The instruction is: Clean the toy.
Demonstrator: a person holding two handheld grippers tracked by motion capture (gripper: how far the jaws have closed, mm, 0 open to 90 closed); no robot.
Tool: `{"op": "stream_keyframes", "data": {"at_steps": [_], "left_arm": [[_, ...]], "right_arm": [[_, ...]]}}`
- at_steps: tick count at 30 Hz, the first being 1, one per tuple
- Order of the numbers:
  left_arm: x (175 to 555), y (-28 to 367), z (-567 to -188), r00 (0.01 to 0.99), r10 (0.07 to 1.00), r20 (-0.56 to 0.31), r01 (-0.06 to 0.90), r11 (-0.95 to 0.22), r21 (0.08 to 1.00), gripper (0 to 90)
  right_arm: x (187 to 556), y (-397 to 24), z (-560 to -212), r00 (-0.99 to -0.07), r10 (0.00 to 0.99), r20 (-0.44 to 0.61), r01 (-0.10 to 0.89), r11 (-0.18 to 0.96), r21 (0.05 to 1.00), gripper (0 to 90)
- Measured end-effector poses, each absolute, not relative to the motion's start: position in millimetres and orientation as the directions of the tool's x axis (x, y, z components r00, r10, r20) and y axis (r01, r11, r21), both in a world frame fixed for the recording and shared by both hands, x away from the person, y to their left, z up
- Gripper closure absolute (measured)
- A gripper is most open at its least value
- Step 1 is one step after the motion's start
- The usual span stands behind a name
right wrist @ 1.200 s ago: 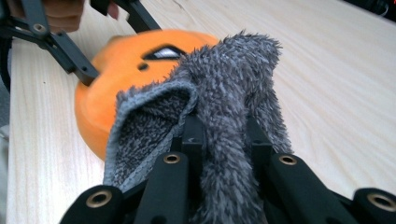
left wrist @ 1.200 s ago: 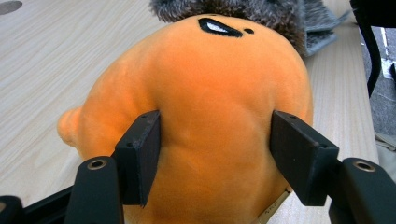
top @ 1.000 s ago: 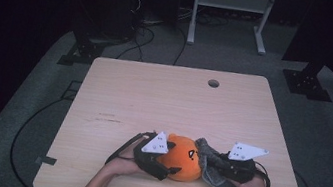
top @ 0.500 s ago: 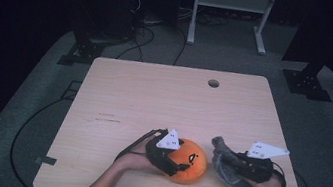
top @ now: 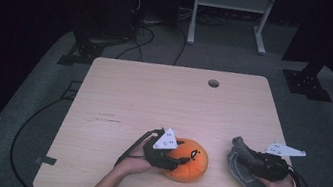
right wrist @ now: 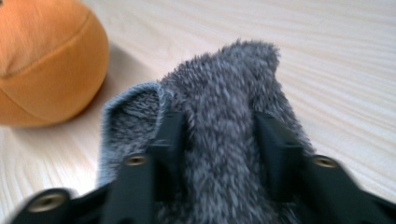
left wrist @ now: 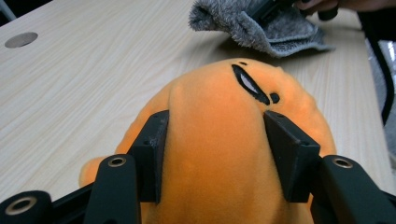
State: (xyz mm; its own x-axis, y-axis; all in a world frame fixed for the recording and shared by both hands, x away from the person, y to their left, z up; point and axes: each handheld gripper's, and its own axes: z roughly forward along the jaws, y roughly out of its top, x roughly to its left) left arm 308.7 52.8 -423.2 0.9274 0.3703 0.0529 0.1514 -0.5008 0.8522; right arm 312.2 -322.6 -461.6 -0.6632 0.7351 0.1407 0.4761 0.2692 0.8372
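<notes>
Pale wood-grain boards made up the rectangular table [top: 153, 101], which was set in a dark room with a round cable hole [top: 213, 83] near its far edge. A round orange plush toy [top: 189, 159] with a soft velvety skin, a stitched seam and a black-outlined eye mark was seen lying on the near part of the table, close to the middle. It was pinched by the left gripper [top: 179, 160], whose black jaws had just been closing and were pressed into the toy's sides, denting the plush in the left gripper view [left wrist: 215, 154]. To its right and well apart, a fluffy grey fabric piece [top: 243, 169] with a long shaggy pile was draped on the table near the right edge. It lay between the jaws of the right gripper [top: 241, 153], which had just been opening; in the right gripper view [right wrist: 219, 140] the jaws were seen flanking a raised fold of the grey pile, and whether the pads still pressed on it could not be told.
</notes>
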Motion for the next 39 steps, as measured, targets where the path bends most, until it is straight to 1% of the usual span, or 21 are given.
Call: {"op": "stream_keyframes", "data": {"at_steps": [4, 6, 10, 13, 17, 21, 24, 27, 29, 32, 34, 39], "left_arm": [[312.0, 56.0, -417.6, 0.918, 0.391, 0.070, 0.148, -0.501, 0.853, 46.2], [315.5, 58.4, -415.1, 0.909, 0.410, 0.075, 0.154, -0.497, 0.854, 46.4], [326.1, 61.7, -411.9, 0.887, 0.453, 0.092, 0.167, -0.498, 0.851, 46.8], [344.0, 64.8, -407.4, 0.852, 0.509, 0.121, 0.182, -0.506, 0.843, 46.5], [364.2, 66.4, -403.8, 0.812, 0.566, 0.139, 0.208, -0.504, 0.838, 45.8], [381.3, 64.8, -401.3, 0.794, 0.592, 0.141, 0.226, -0.501, 0.835, 45.3], [392.0, 61.0, -409.3, 0.790, 0.600, 0.127, 0.259, -0.514, 0.817, 44.1], [394.6, 61.3, -413.6, 0.786, 0.614, 0.078, 0.289, -0.475, 0.831, 40.3], [393.8, 62.7, -412.4, 0.787, 0.610, 0.091, 0.287, -0.492, 0.822, 34.6], [391.0, 65.5, -406.0, 0.785, 0.616, 0.070, 0.294, -0.469, 0.833, 24.2], [387.1, 68.0, -400.1, 0.788, 0.614, 0.047, 0.292, -0.440, 0.850, 20.6], [378.3, 74.5, -393.7, 0.786, 0.615, 0.065, 0.276, -0.444, 0.853, 16.8]], "right_arm": [[311.9, -326.7, -457.8, -0.652, 0.733, 0.194, 0.465, 0.185, 0.866, 39.5], [313.0, -326.8, -457.2, -0.643, 0.741, 0.195, 0.464, 0.174, 0.869, 37.6], [313.7, -322.4, -455.6, -0.642, 0.743, 0.186, 0.465, 0.185, 0.866, 35.7], [312.7, -316.2, -451.3, -0.653, 0.741, 0.158, 0.443, 0.204, 0.873, 35.3], [313.1, -306.0, -448.4, -0.680, 0.716, 0.159, 0.428, 0.211, 0.879, 33.5], [314.4, -297.9, -448.2, -0.697, 0.701, 0.152, 0.425, 0.233, 0.875, 32.8], [315.3, -294.6, -448.3, -0.701, 0.697, 0.151, 0.427, 0.241, 0.872, 32.3], [315.3, -292.8, -448.8, -0.706, 0.692, 0.152, 0.432, 0.250, 0.866, 31.8], [315.0, -292.0, -448.9, -0.709, 0.688, 0.158, 0.437, 0.252, 0.864, 31.8], [315.2, -290.9, -448.5, -0.711, 0.686, 0.155, 0.432, 0.251, 0.866, 31.7], [314.8, -290.1, -448.2, -0.712, 0.685, 0.154, 0.431, 0.252, 0.867, 31.5], [314.2, -290.0, -448.1, -0.713, 0.685, 0.149, 0.428, 0.256, 0.867, 31.1]]}}
